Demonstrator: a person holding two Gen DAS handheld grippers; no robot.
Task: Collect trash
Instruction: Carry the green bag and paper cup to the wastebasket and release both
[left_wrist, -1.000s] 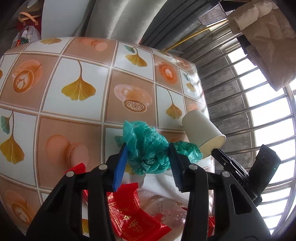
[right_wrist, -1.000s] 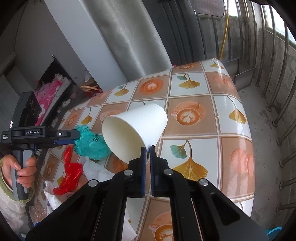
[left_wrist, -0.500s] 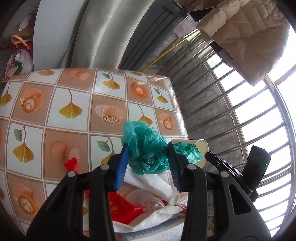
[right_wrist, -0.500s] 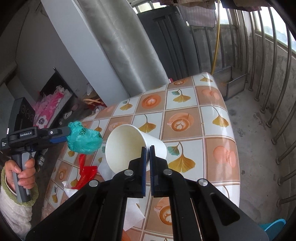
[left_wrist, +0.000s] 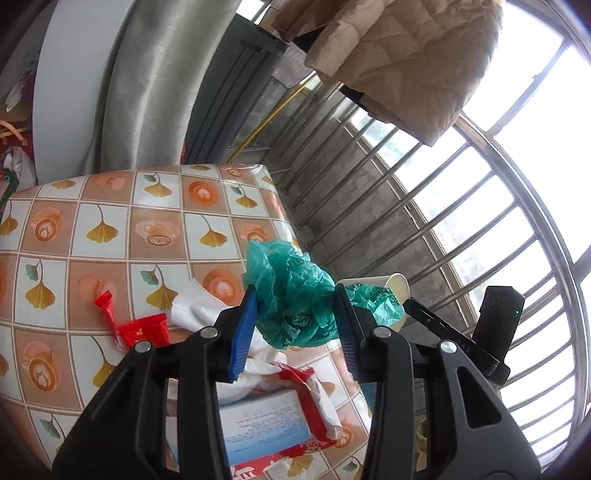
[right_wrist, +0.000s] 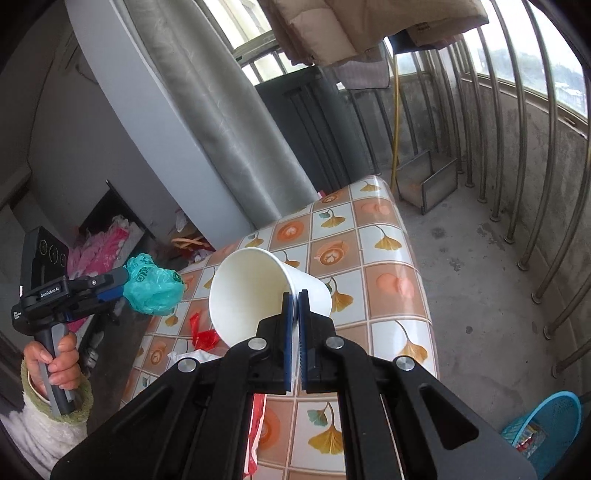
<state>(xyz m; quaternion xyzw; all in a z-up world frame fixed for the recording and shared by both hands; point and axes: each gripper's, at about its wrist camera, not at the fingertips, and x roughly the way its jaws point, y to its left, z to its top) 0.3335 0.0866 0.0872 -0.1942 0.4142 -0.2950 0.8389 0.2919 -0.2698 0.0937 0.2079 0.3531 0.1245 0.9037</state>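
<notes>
My left gripper (left_wrist: 295, 314) is shut on a crumpled green plastic bag (left_wrist: 291, 291) and holds it high above the table; it also shows in the right wrist view (right_wrist: 151, 288). My right gripper (right_wrist: 295, 314) is shut on the rim of a white paper cup (right_wrist: 255, 291), tilted with its mouth toward the camera, above the table. The cup's rim (left_wrist: 395, 284) shows behind the bag in the left wrist view. Red wrappers (left_wrist: 144, 326), white tissue (left_wrist: 195, 302) and a tissue pack (left_wrist: 262, 424) lie on the tiled tablecloth (left_wrist: 110, 236).
A blue basket (right_wrist: 550, 424) with some trash in it stands on the concrete floor at the lower right. Metal window bars (right_wrist: 532, 155) line the balcony. A grey curtain (right_wrist: 221, 122) and a dark cabinet (right_wrist: 314, 122) stand behind the table.
Both grippers have risen higher above the table with their loads. The table now looks smaller and the blue basket has come into the right wrist view.
</notes>
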